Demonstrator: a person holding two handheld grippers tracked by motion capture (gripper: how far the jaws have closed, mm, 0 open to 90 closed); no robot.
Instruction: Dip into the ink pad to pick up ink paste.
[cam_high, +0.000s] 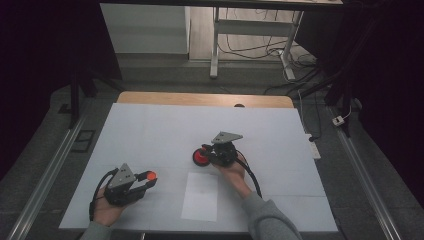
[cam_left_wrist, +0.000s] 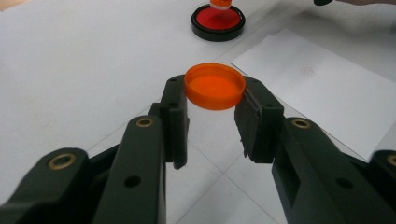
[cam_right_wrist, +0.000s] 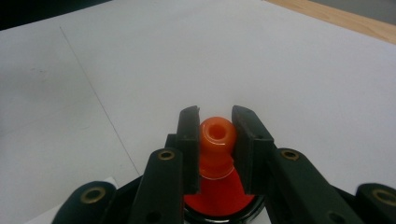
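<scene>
R hand-held gripper (cam_right_wrist: 215, 140): jaws closed on the orange stamp (cam_right_wrist: 216, 137) handle, stamp base set in the red ink pad (cam_right_wrist: 219, 198) directly below the jaws. L hand-held gripper (cam_left_wrist: 215, 100): jaws clamped on the orange cap (cam_left_wrist: 215, 86), held off the desk (cam_high: 165, 135), well apart from the R one; pad seen beyond the cap. White paper (cam_high: 200, 196) lies betw. the two, nearer the person. Judged step: inking. Stamp should be kept upright, pressed straight down w/ even pressure, lifted w/o tilt, then carried to the paper. No brand or readable writing is seen; faint mark on paper is too small to read.
</scene>
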